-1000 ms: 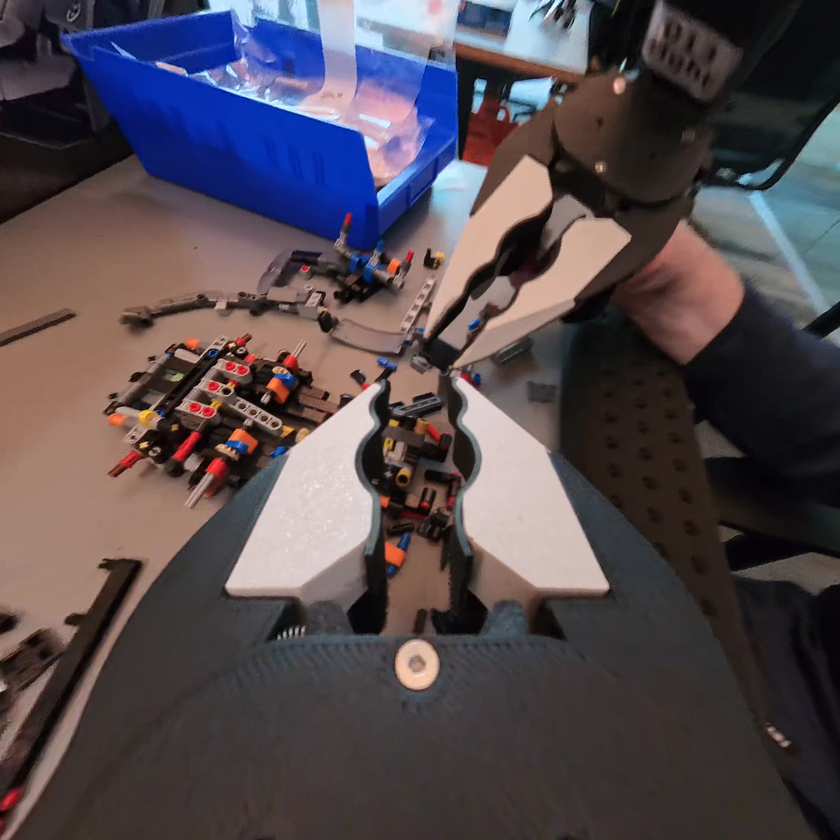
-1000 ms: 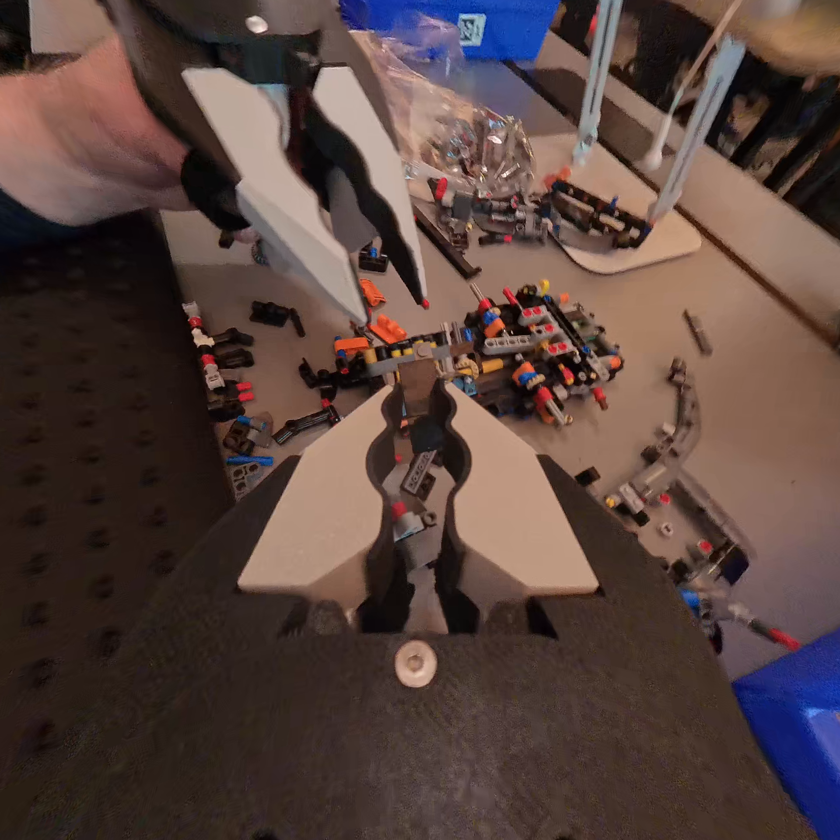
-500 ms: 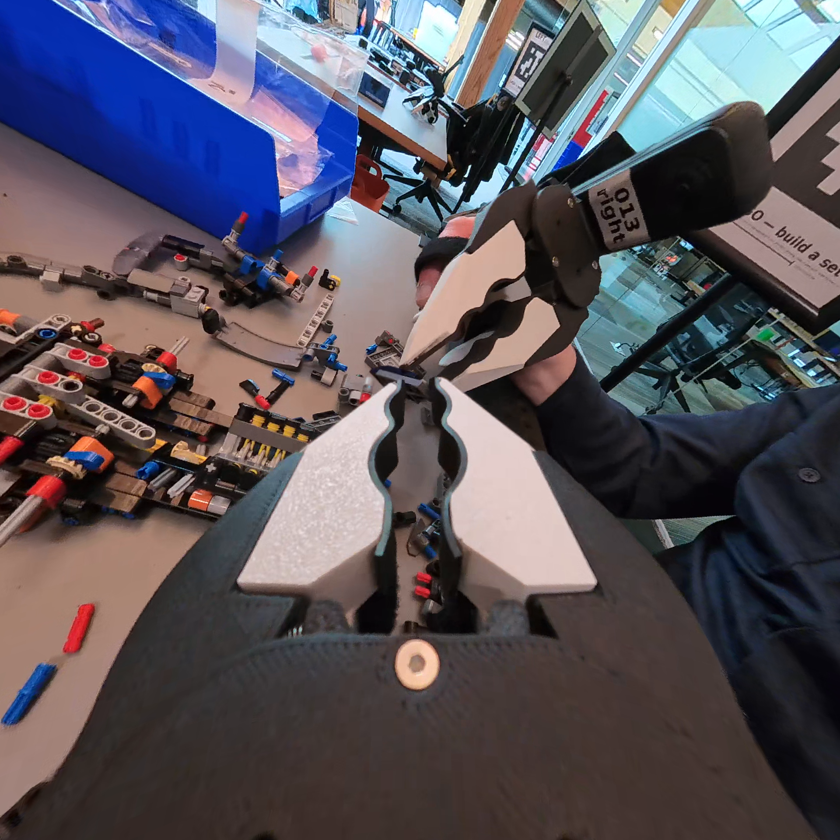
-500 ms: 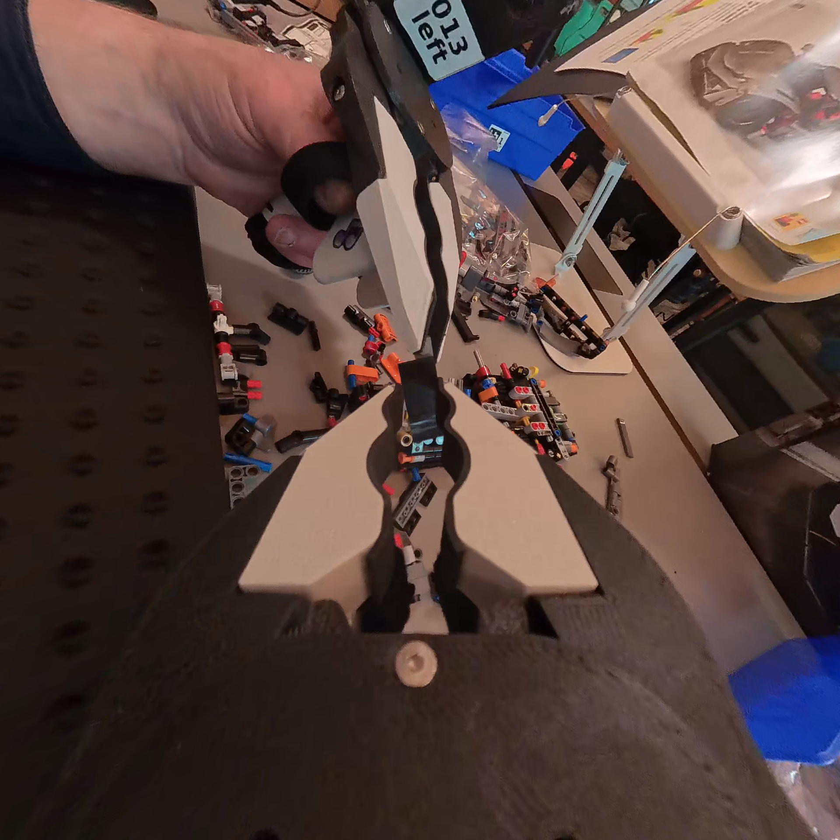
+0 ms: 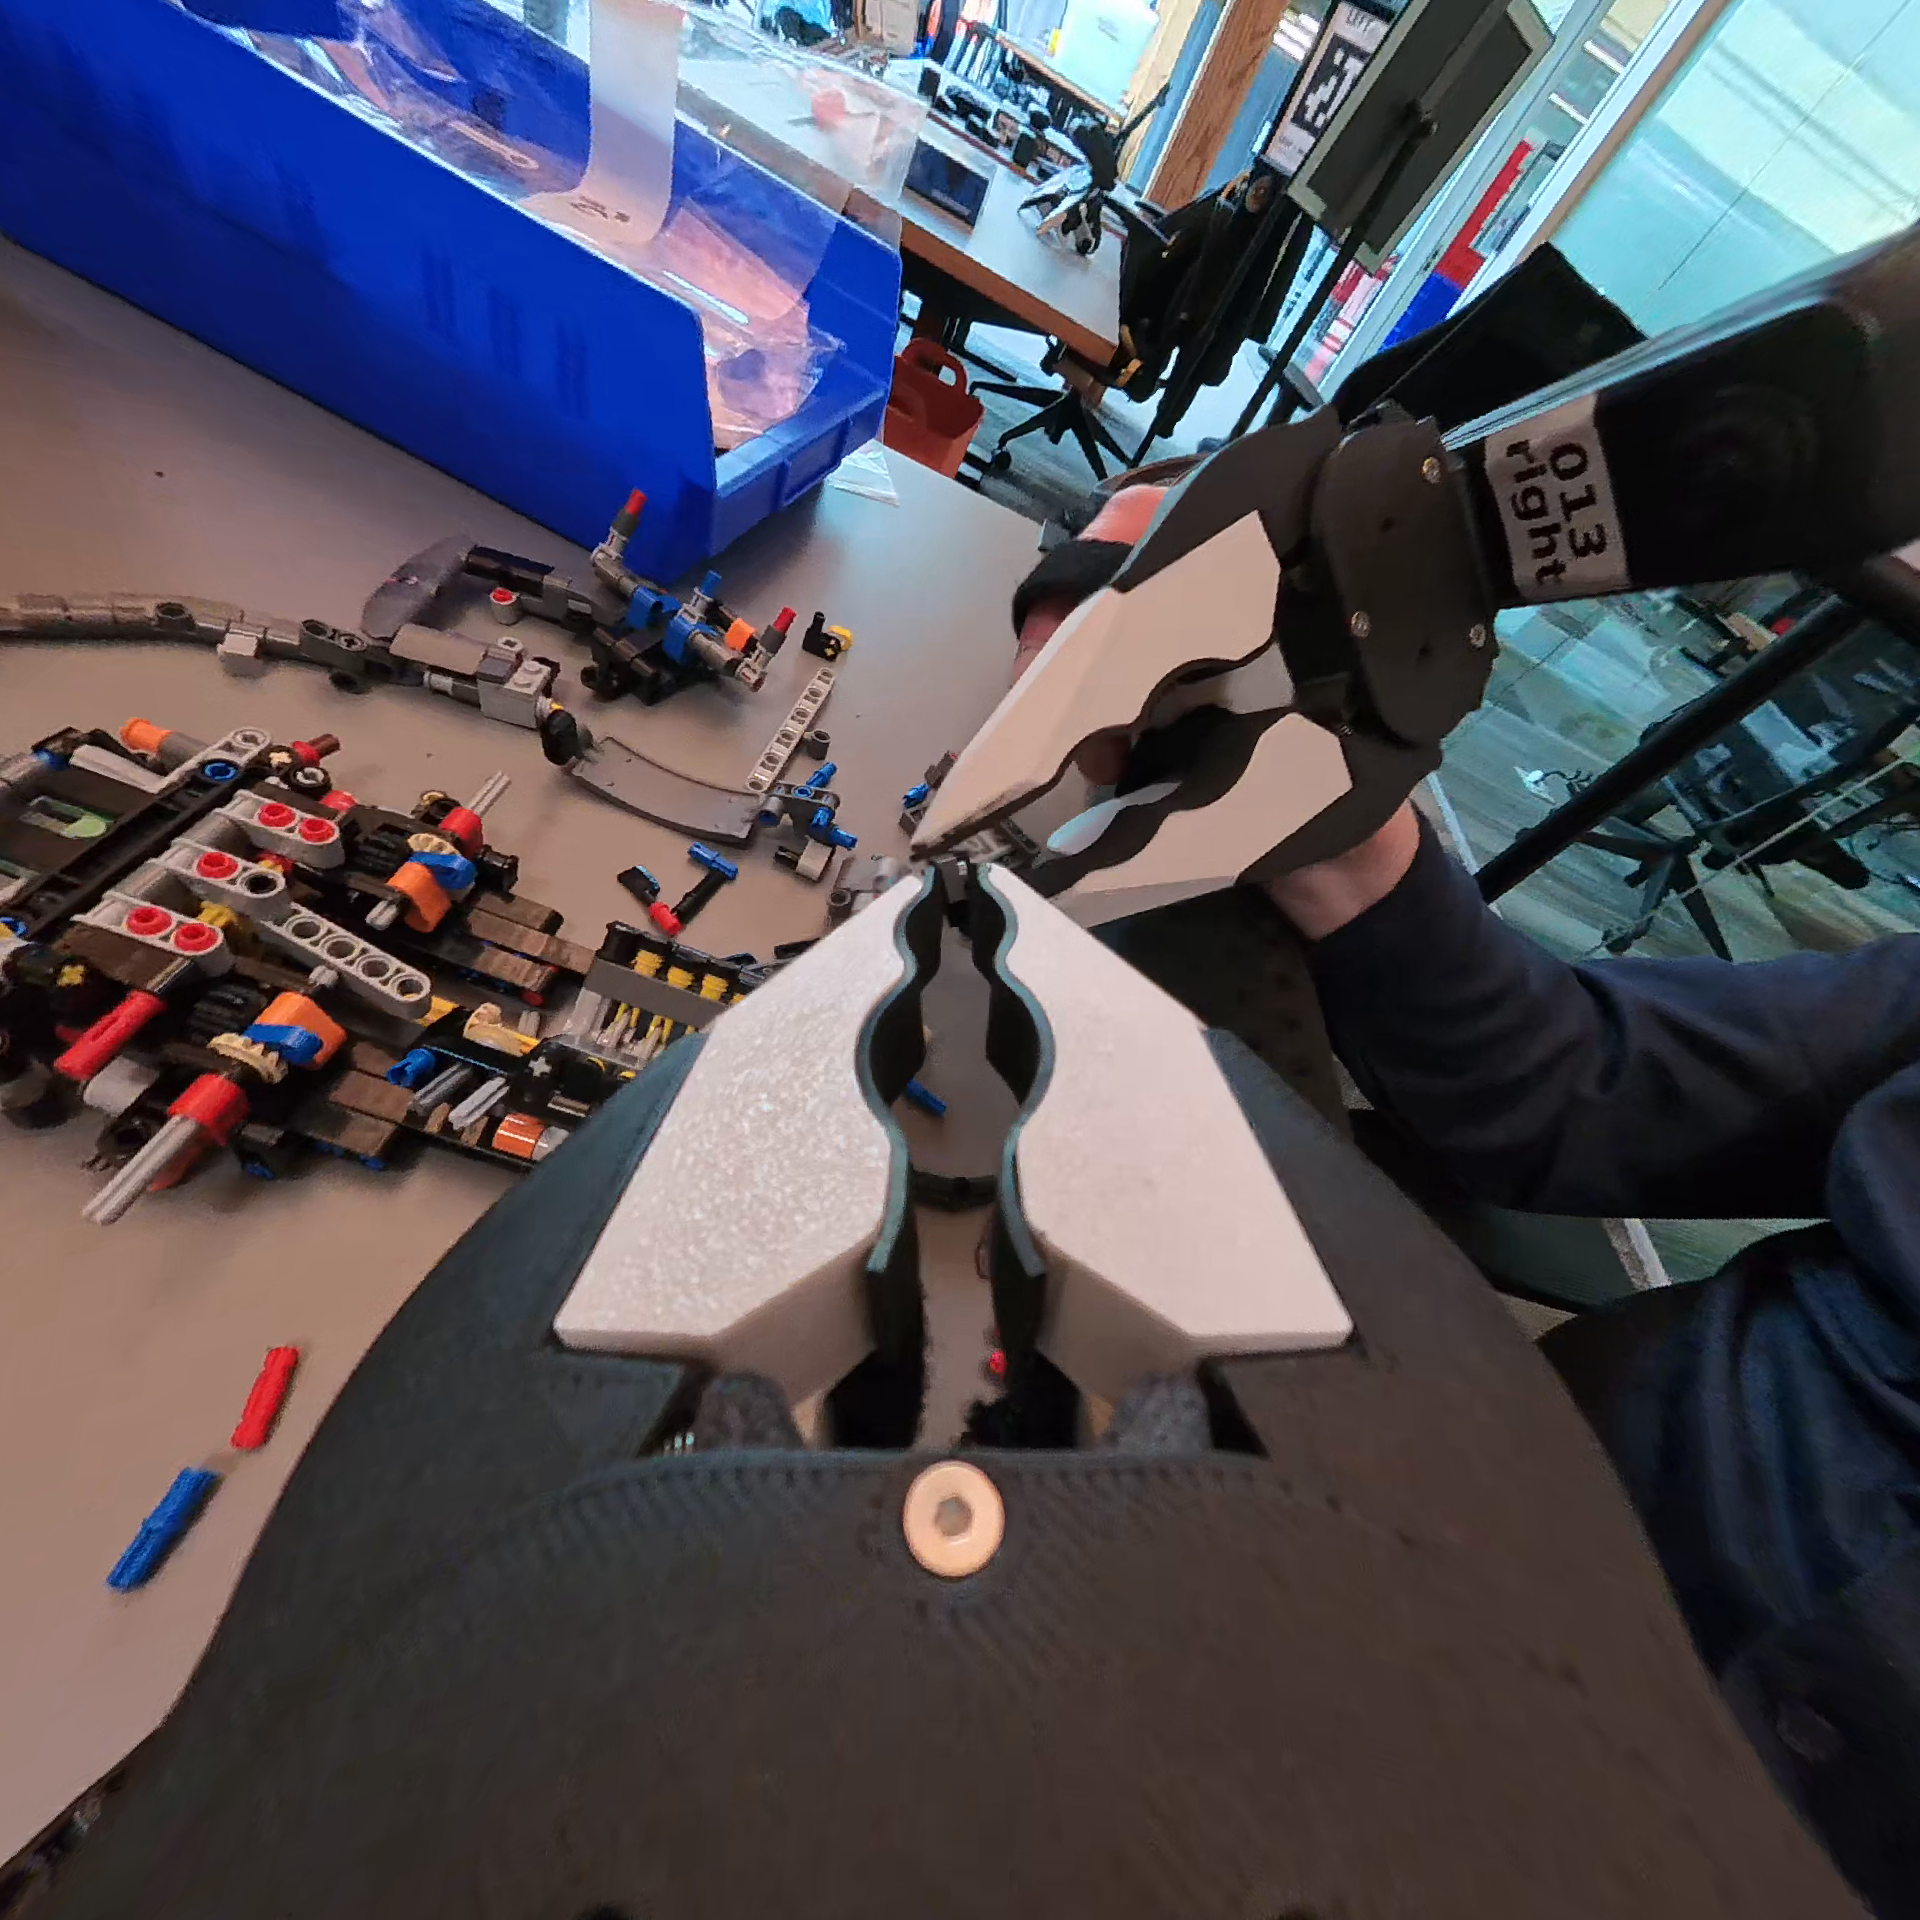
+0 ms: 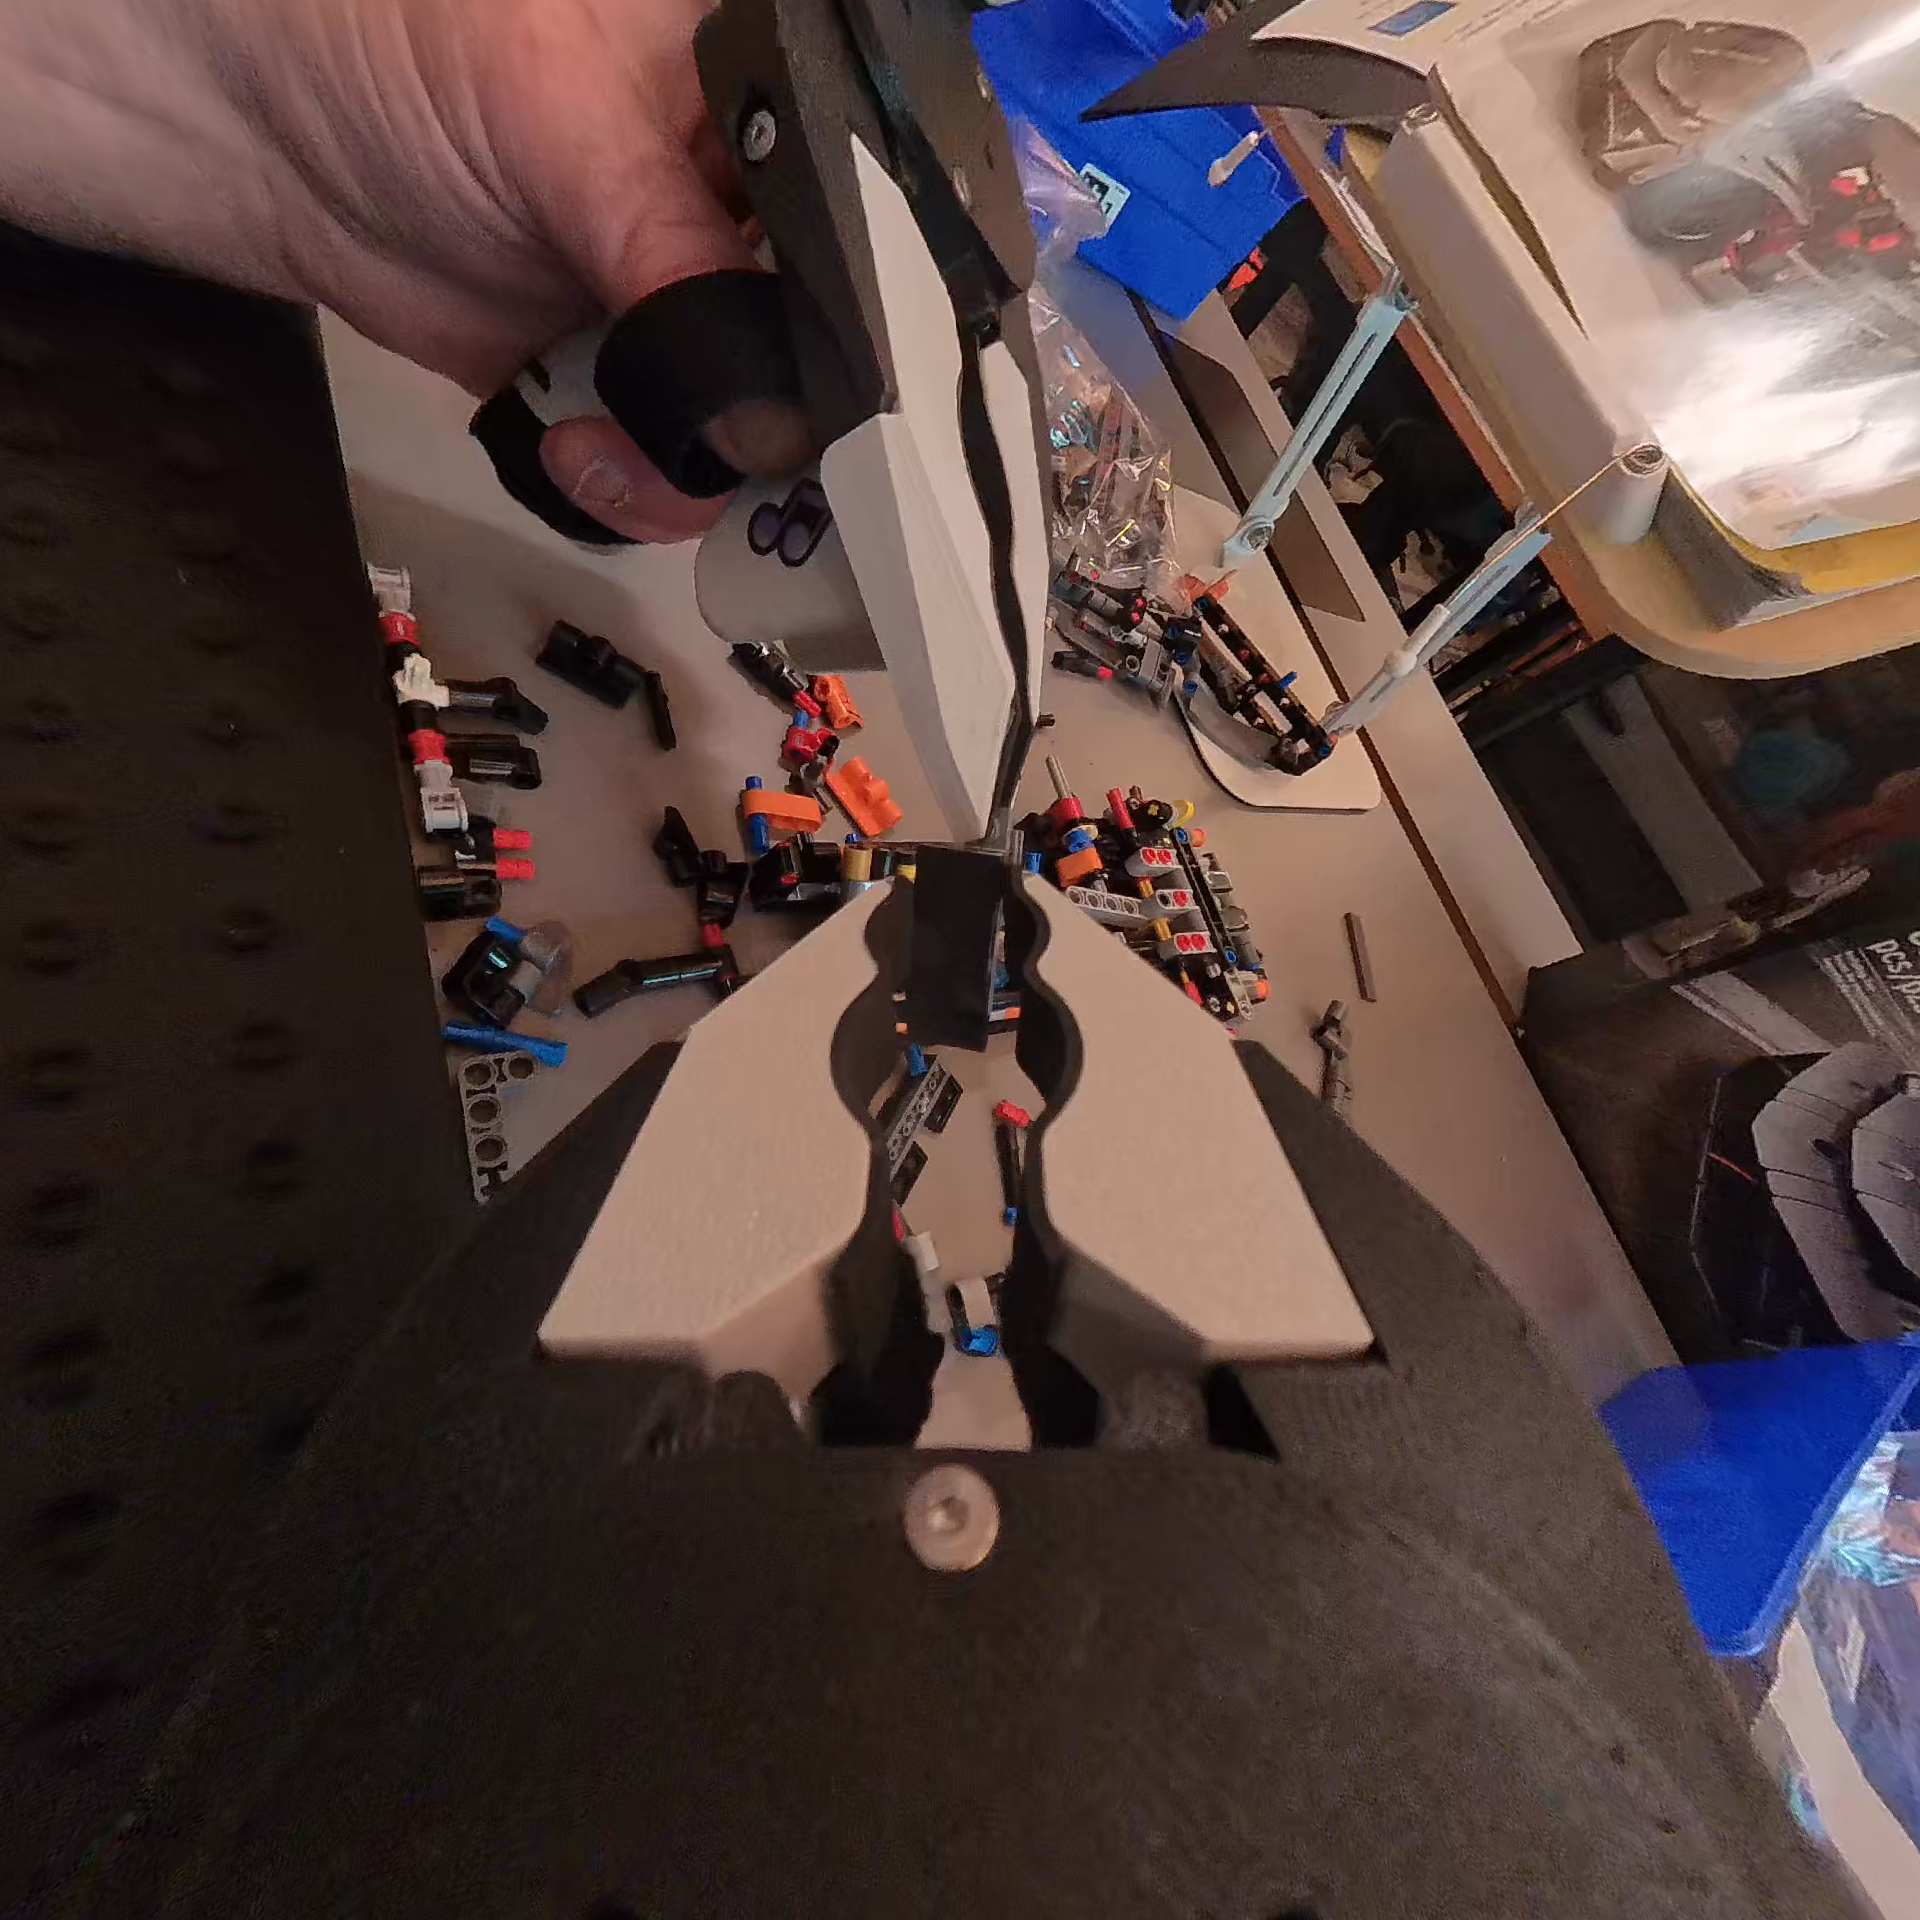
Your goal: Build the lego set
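My right gripper (image 6: 956,883) is shut on a small black lego piece (image 6: 945,951) and holds it above the table. My left gripper (image 5: 958,883) is shut on the far end of that dark piece (image 5: 961,871), tip to tip with the right one. In the right wrist view the left gripper (image 6: 1003,826) comes down from above, with a hand behind it. In the left wrist view the right gripper (image 5: 930,844) reaches in from the right. The large multicoloured lego chassis (image 5: 239,935) lies on the table and also shows in the right wrist view (image 6: 1153,894).
A blue bin (image 5: 416,291) stands at the back. Smaller lego sub-assemblies (image 5: 665,634) and loose pins (image 5: 265,1397) lie around. A black perforated mat (image 6: 156,831), a bag of parts (image 6: 1101,468), an instruction booklet on a stand (image 6: 1662,312) and another blue bin (image 6: 1745,1486) are near. Left and right tips are no more than a few centimetres apart.
Both grippers have risen and tilted away from the table and come together tip to tip. The left gripper has closed on the piece that the right gripper holds.
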A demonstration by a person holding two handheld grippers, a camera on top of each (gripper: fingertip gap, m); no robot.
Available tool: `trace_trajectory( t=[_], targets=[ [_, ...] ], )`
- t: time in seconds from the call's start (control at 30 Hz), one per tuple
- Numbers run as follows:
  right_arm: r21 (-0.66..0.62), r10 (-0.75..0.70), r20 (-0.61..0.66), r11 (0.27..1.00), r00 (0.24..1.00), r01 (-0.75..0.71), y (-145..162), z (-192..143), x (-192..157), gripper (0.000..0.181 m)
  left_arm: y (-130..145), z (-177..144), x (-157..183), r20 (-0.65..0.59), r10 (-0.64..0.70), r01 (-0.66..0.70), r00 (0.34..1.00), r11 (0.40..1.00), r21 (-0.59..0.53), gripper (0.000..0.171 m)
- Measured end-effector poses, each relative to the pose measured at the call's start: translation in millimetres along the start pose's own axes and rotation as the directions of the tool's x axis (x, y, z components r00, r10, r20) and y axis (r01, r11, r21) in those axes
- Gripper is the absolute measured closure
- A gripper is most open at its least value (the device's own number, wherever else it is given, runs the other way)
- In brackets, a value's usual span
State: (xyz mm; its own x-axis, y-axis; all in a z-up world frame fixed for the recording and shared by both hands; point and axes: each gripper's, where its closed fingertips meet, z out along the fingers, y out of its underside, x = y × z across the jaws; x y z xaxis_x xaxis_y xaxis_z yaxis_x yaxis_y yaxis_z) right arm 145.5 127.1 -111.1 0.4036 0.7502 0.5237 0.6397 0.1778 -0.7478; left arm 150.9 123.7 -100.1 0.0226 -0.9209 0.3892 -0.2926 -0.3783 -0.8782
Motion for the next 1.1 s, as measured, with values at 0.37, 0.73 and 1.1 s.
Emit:
trace_trajectory(
  t=[0.37,0.73,1.1],
  targets=[
    [0.159,0.350,0.156,0.914,0.924,-0.373,-19.6,-10.7,8.9,0.168,-18.5,-8.7,8.4,-0.045,-0.002,0.008,0.999,0.993,0.118,0.170],
    [0.033,0.116,-0.119,0.993,0.986,-0.113,-11.7,1.6,18.8,0.157,-20.5,-2.9,-4.1,0.044,-0.063,0.056,0.997,0.987,0.148,0.170],
    [0.170,0.387,0.042,0.906,0.921,-0.388,-22.3,-6.0,21.1,0.168,-27.8,-7.0,3.0,0.009,-0.043,0.040,0.999,0.981,0.192,0.171]
  ],
)
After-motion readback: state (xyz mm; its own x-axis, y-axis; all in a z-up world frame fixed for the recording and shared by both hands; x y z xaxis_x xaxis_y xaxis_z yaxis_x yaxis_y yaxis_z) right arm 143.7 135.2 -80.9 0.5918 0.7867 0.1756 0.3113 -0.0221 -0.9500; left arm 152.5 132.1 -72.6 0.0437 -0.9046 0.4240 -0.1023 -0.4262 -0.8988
